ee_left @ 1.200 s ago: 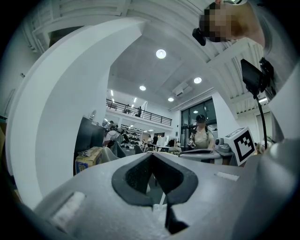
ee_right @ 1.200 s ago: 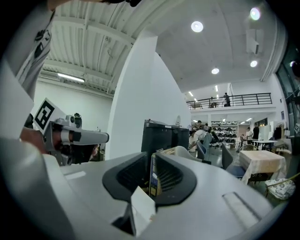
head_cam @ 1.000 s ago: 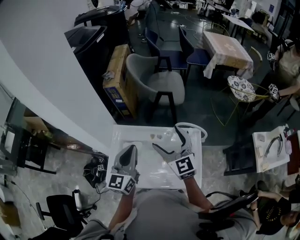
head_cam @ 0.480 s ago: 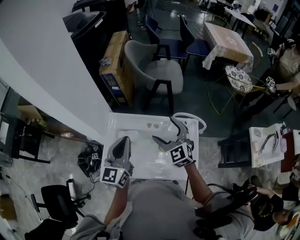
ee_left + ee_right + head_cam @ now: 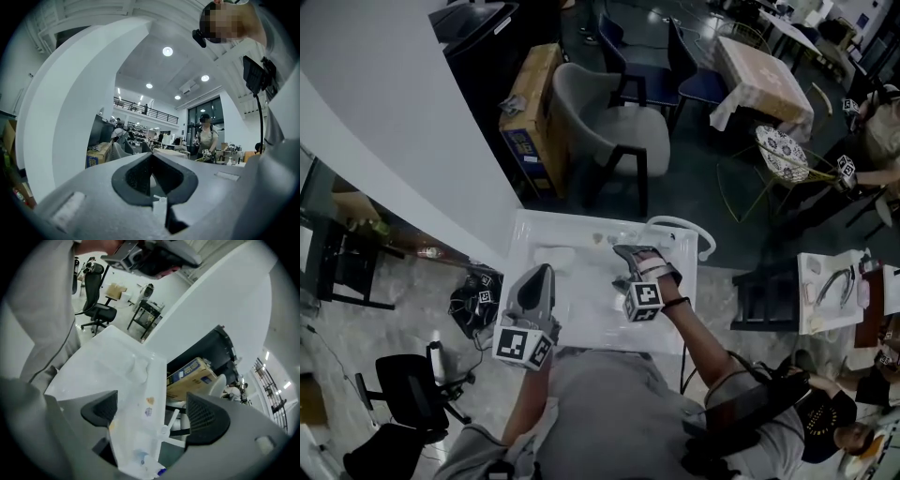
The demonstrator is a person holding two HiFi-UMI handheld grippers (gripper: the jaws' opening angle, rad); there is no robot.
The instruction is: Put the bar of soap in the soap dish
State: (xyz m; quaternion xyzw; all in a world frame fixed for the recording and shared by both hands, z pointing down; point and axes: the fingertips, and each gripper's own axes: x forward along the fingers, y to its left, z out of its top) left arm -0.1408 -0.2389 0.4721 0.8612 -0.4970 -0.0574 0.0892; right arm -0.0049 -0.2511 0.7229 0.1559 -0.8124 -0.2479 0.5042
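Note:
A white table point(image 5: 581, 323) lies below me. On its far left part sits a pale oblong thing point(image 5: 553, 258), also in the right gripper view point(image 5: 136, 365); I cannot tell soap from dish there. My right gripper point(image 5: 623, 265) hovers over the table's far middle, turned to the left, to the right of that thing. Its jaws stand open with nothing between them point(image 5: 152, 413). My left gripper point(image 5: 541, 274) is near the front left, just short of the pale thing, jaws shut and empty point(image 5: 151, 159), aimed out at the room.
Small coloured bits point(image 5: 149, 401) and a white tap-like fitting point(image 5: 164, 429) lie along the table's far edge. A white hoop point(image 5: 684, 230) sticks out at the far right corner. Beyond stand a grey chair point(image 5: 609, 141) and a cardboard box point(image 5: 530, 108). A curved white wall point(image 5: 384, 122) rises at left.
My right gripper has swung leftward and come nearer over the table's middle. The left gripper has stayed roughly where it was, shut.

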